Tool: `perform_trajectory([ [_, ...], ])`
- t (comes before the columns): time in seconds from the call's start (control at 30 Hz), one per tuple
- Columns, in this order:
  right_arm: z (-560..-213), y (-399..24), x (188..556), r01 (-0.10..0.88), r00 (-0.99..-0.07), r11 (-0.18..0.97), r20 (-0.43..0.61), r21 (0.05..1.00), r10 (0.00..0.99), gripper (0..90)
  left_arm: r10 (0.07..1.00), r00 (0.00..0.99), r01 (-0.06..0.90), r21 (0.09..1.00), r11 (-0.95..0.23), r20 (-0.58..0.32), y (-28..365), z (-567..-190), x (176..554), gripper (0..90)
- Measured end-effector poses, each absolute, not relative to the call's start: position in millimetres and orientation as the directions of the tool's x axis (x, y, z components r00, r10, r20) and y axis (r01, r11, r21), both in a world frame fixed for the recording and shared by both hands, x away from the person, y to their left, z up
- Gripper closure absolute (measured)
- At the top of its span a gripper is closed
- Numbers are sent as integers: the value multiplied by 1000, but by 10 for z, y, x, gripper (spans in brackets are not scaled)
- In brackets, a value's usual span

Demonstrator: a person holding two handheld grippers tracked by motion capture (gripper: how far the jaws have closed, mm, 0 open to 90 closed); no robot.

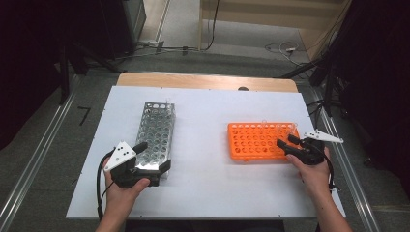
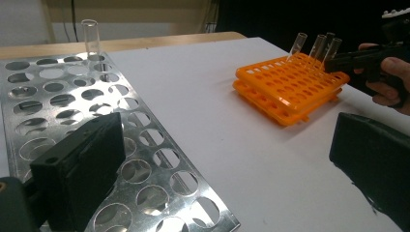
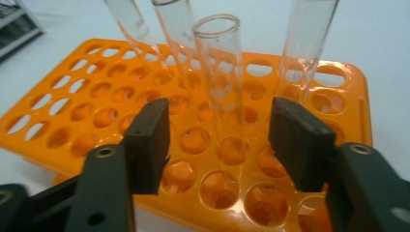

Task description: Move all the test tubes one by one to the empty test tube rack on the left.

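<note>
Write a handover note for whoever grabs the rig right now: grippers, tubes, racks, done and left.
Right gripper: open, jaws on either side of a glass tube standing in the orange rack, not yet closed on it.
Left gripper: open, jaws straddling the near end of the metal rack, steadying it at most.
Four tubes stand in the orange rack's corner by the right gripper.
Done: one tube already stands at the metal rack's far end.
Left, probably: close on the tube, lift it out, carry it to the metal rack; repeat for the rest.
</note>
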State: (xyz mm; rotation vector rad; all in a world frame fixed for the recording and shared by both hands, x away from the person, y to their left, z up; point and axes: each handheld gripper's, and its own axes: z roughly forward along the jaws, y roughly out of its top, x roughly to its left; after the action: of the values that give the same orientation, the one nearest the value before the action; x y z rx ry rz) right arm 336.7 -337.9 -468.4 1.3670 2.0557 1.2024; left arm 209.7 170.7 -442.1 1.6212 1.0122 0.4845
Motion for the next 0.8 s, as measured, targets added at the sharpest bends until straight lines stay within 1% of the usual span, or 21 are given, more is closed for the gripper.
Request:
perform_trajectory([
  [0.07, -4701, -3363, 3385, 550, -440, 157, 124, 820, 889, 480, 814, 548, 360, 932, -24, -191, 1710, -4420, 2096, 0],
  [0.1, -4715, -3345, 3389, 546, -431, 170, 102, 820, 897, 528, 815, 547, 361, 932, -24, -191, 1713, -4420, 2096, 0],
  [0.13, -4715, -3345, 3389, 546, -431, 170, 102, 820, 897, 528, 816, 546, 362, 932, -23, -191, 1716, -4422, 2098, 0],
  [0.2, -4721, -3335, 3385, 540, -421, 173, 87, 824, 903, 582, 817, 544, 364, 931, -23, -193, 1722, -4423, 2096, 0],
  [0.27, -4730, -3334, 3374, 533, -401, 173, 67, 828, 914, 672, 817, 543, 364, 931, -23, -192, 1724, -4424, 2096, 0],
  [0.3, -4730, -3334, 3374, 533, -401, 173, 67, 828, 914, 672, 816, 545, 362, 932, -21, -193, 1724, -4423, 2096, 0],
  [0.37, -4738, -3335, 3362, 525, -403, 177, 60, 832, 913, 725, 817, 543, 362, 932, -20, -193, 1722, -4420, 2094, 0],
  [0.43, -4744, -3325, 3351, 516, -404, 185, 47, 837, 913, 735, 817, 543, 362, 932, -20, -194, 1722, -4420, 2094, 0],
  [0.6, -4727, -3340, 3336, 497, -409, 170, 57, 851, 911, 738, 815, 547, 359, 933, -23, -190, 1713, -4420, 2095, 0],
  [0.8, -4626, -3357, 3285, 459, -412, 154, 56, 875, 910, 738, 815, 549, 358, 933, -28, -186, 1708, -4419, 2098, 0],
])
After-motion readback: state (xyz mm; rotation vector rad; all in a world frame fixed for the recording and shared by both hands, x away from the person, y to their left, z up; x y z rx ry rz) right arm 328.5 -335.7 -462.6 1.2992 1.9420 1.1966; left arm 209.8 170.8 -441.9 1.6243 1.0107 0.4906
